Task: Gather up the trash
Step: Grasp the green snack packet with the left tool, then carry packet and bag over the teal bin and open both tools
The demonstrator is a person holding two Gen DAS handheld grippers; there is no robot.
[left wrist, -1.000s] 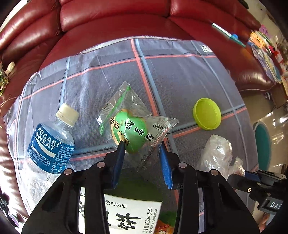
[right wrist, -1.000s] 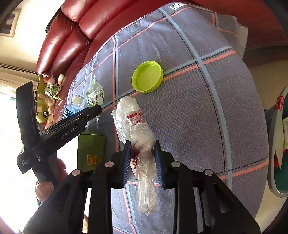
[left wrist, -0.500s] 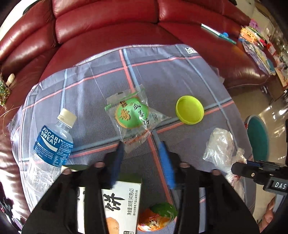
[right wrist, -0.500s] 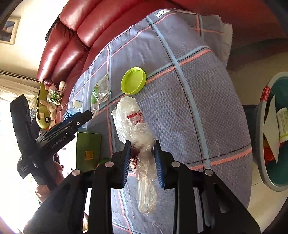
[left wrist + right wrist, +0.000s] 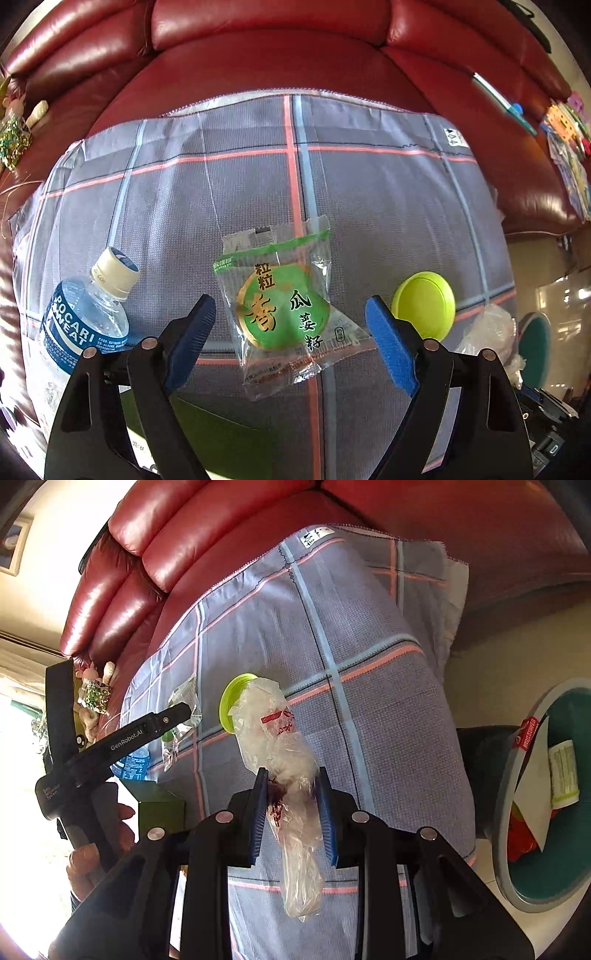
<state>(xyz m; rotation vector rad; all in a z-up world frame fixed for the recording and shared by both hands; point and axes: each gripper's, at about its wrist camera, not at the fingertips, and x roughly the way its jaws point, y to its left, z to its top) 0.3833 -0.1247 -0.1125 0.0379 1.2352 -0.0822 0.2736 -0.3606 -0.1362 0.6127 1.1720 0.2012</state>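
Heads up, your right gripper [image 5: 291, 805] is clamped on that floppy plastic bag [image 5: 284, 760] short of the teal bin [image 5: 539, 893], so it could slip, while your left gripper [image 5: 291, 332] is opening, empty, over the snack wrapper [image 5: 284, 314] on the cloth [image 5: 369, 192].

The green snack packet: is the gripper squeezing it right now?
No, the green snack packet lies flat on the checked cloth, untouched between the opening fingers of the left gripper.
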